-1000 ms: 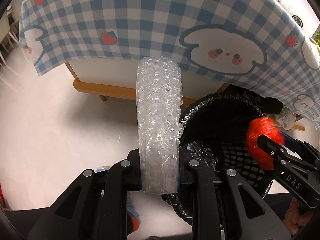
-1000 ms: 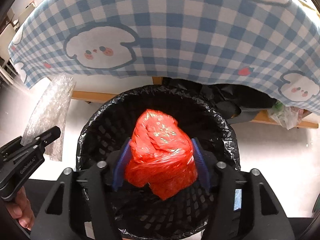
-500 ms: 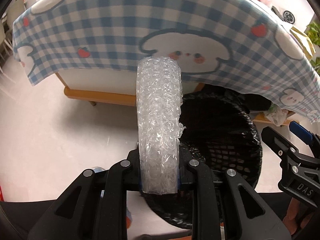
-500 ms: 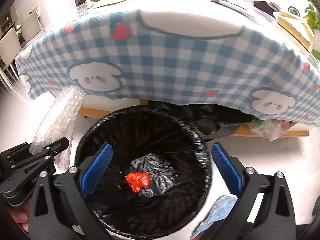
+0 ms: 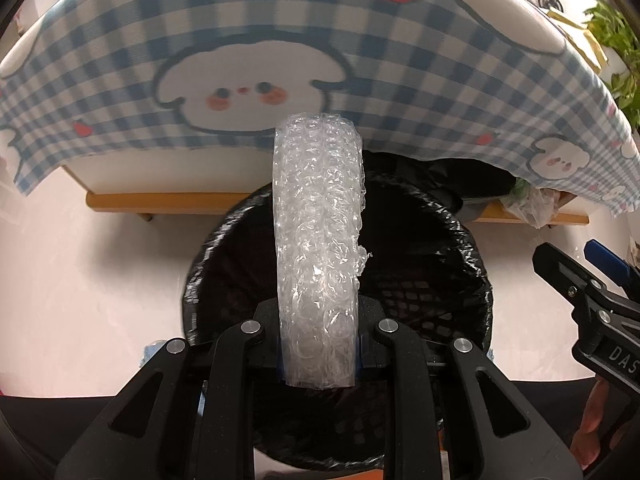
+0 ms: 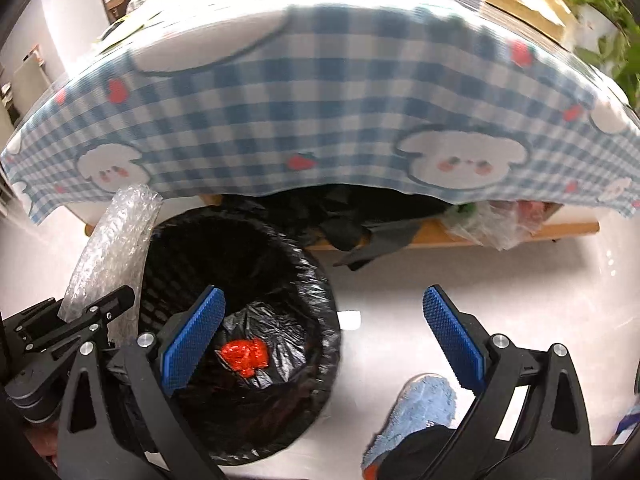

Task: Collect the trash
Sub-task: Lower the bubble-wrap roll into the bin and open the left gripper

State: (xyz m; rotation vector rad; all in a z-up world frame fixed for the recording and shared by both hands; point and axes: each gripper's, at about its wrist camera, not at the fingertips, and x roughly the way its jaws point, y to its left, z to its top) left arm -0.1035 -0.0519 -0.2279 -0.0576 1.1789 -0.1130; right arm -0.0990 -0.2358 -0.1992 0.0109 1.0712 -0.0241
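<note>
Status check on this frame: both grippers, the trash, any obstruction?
Left gripper shut on bubble wrap, over bin. Right gripper open. Red wrapper in bin. No obstruction.

glossy bubble wrap [image 5: 318,240], crinkled bin liner [image 6: 320,280].

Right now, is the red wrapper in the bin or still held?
In the bin. The red wrapper lies on the black liner at the bottom of the trash bin, and the right gripper stands open and empty.

A: Tablecloth [image 6: 320,120]?
B: Blue-white check, white bunnies, red strawberries
A: Bin liner [image 6: 312,288]?
B: Black; the wrapper [image 6: 244,354] inside is red, the bubble wrap [image 5: 318,248] clear
</note>
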